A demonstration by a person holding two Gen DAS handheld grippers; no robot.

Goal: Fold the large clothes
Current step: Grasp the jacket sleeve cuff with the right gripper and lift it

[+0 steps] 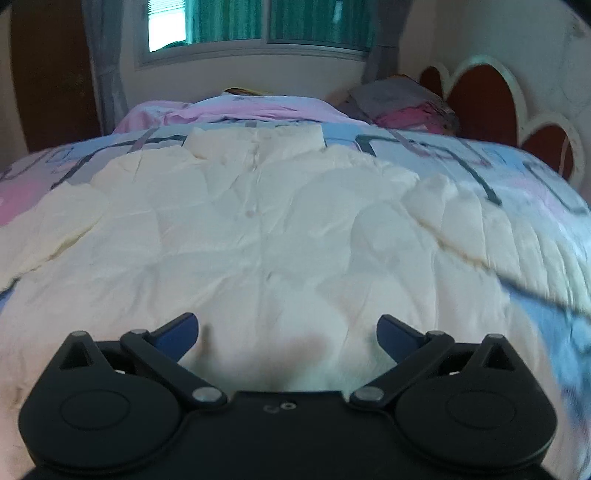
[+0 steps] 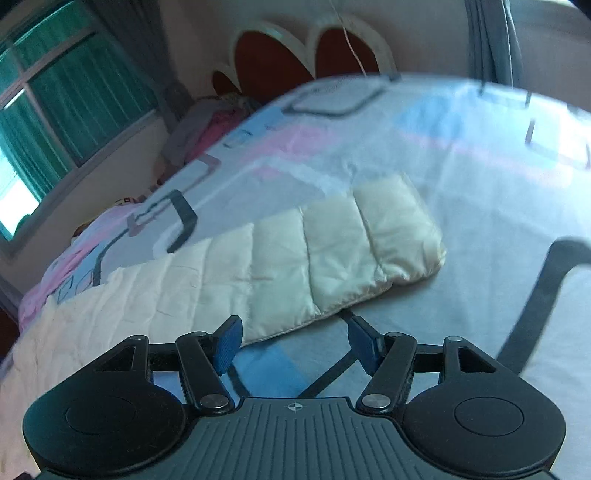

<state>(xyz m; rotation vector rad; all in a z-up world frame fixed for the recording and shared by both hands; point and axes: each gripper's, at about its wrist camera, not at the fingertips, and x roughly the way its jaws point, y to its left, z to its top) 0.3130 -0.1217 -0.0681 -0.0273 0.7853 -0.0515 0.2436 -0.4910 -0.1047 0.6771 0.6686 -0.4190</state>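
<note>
A cream quilted puffer jacket (image 1: 258,229) lies spread flat on the bed, front up, its collar (image 1: 255,142) at the far end. My left gripper (image 1: 288,334) hovers over the jacket's near hem, jaws wide apart with nothing between them. In the right wrist view one padded sleeve (image 2: 332,254) stretches out to the right across the sheet, cuff (image 2: 402,232) at its far end. My right gripper (image 2: 291,345) is low over the sheet just in front of the sleeve's lower edge, open, with only sheet showing between its blue pads (image 2: 229,343).
The bed carries a blue, pink and white patterned sheet (image 2: 461,177). A pillow (image 1: 406,103) and a scalloped red headboard (image 1: 484,99) stand at the right. A window with green curtains (image 1: 258,22) fills the far wall. A pink blanket (image 1: 207,110) lies beyond the collar.
</note>
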